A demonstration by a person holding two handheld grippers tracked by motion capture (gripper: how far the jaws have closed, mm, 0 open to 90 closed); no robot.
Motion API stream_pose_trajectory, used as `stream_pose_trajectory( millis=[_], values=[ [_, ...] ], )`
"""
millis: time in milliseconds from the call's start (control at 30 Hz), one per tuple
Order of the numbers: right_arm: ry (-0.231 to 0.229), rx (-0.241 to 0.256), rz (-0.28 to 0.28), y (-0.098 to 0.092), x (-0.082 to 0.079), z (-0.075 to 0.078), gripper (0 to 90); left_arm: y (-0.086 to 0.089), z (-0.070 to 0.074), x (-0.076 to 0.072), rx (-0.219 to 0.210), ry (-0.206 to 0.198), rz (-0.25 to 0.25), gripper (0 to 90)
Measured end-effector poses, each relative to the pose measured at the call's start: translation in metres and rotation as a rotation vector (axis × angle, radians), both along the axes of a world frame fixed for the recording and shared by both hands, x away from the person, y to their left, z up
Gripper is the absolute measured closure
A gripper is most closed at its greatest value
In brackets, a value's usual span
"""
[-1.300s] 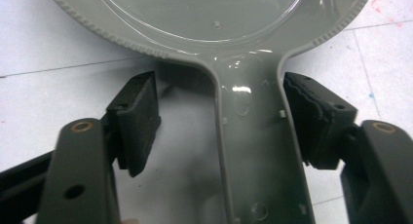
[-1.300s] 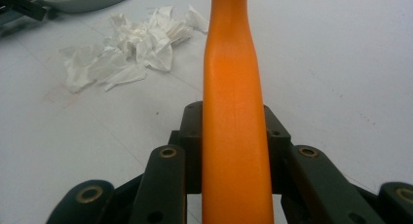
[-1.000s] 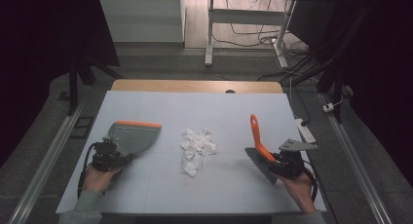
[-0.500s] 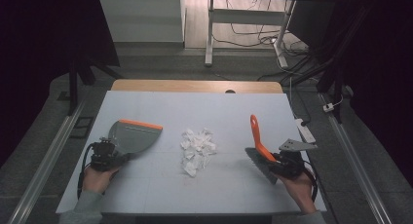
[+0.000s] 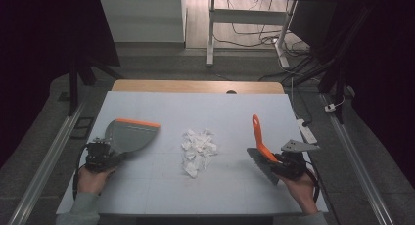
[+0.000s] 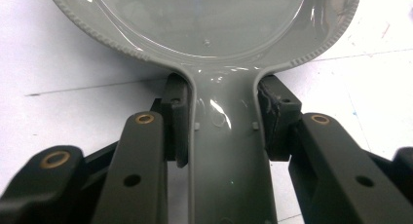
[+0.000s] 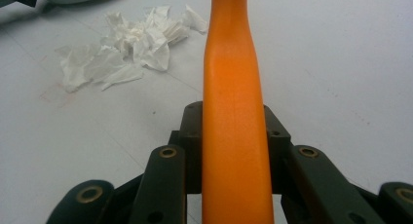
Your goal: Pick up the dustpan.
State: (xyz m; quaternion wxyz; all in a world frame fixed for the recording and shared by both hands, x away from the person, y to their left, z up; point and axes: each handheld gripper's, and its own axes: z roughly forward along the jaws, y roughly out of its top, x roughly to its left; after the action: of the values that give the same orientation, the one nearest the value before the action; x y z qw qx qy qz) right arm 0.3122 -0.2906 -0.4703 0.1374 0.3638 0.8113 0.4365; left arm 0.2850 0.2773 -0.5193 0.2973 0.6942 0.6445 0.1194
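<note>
Dustpan (image 5: 128, 136) sits on the white table (image 5: 195, 107) at the left side, grey w/ an orange front lip that faces toward the paper. Left gripper (image 5: 100, 155) is clamped on its handle: in the left gripper view both black jaws press against the grey handle (image 6: 226, 151) from either side, no gap, pan bowl just ahead of them. Left hand (image 5: 90, 178) holds that gripper from the near edge of the table.

Brush (image 5: 260, 146) is at the right side, orange handle pointing up and away from the person, dark bristle head low near the table by the gripper. Right gripper (image 5: 286, 162) is closed on the handle: in the right gripper view the jaws squeeze the orange handle (image 7: 234, 136) on both sides. Right hand (image 5: 301, 186) holds it; grey three-cornered plate (image 5: 298, 146) on top.

Paper scraps (image 5: 197, 146), white and crumpled, lie in a loose pile mid-table, between dustpan and brush, touching neither. Also seen top left in the right gripper view (image 7: 126, 44), w/ the dustpan edge beyond. Pile is nearer the dustpan lip than the brush head, but clear table on both sides.

Floor behind the table has cables (image 5: 254, 27) and a white desk leg (image 5: 211, 32).
</note>
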Motion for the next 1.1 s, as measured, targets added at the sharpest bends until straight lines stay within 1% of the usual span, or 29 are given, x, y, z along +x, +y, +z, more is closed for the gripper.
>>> stream_pose_trajectory(
  millis=[167,267,400,433,467,533,667,767,833,1100],
  values=[
    [-0.003,0.000,0.000,0.000,0.000,0.000,70.4,0.005,0.002,-0.003,-0.006,-0.028,-0.008,61.8],
    [-0.003,0.001,-0.001,0.000,0.000,0.000,70.4,0.007,0.004,-0.005,-0.001,-0.050,-0.014,61.8],
    [-0.004,0.000,0.000,0.000,0.000,0.000,70.4,0.010,0.006,-0.007,-0.003,-0.066,-0.021,61.8],
    [-0.005,0.001,0.001,0.000,0.000,0.000,70.4,0.012,0.007,-0.008,-0.004,-0.079,-0.028,61.8],
    [-0.006,0.001,0.001,0.000,0.000,0.001,70.4,0.012,0.007,-0.008,-0.004,-0.079,-0.028,61.8],
    [-0.007,0.001,0.000,0.000,0.000,0.001,70.4,0.014,0.009,-0.009,-0.001,-0.092,-0.029,61.9],
    [-0.007,0.009,-0.002,-0.001,0.000,0.001,70.4,0.019,0.011,-0.012,-0.010,-0.106,-0.043,61.9],
    [-0.009,0.008,-0.004,-0.001,0.000,0.001,70.4,0.023,0.013,-0.014,-0.029,-0.122,-0.058,61.9],
    [-0.012,0.009,-0.005,-0.002,-0.001,0.002,70.4,0.024,0.014,-0.015,-0.034,-0.132,-0.068,61.9],
    [-0.017,0.012,-0.009,-0.004,-0.001,0.003,70.4,0.028,0.023,-0.023,-0.036,-0.184,-0.138,61.9]
  ],
)
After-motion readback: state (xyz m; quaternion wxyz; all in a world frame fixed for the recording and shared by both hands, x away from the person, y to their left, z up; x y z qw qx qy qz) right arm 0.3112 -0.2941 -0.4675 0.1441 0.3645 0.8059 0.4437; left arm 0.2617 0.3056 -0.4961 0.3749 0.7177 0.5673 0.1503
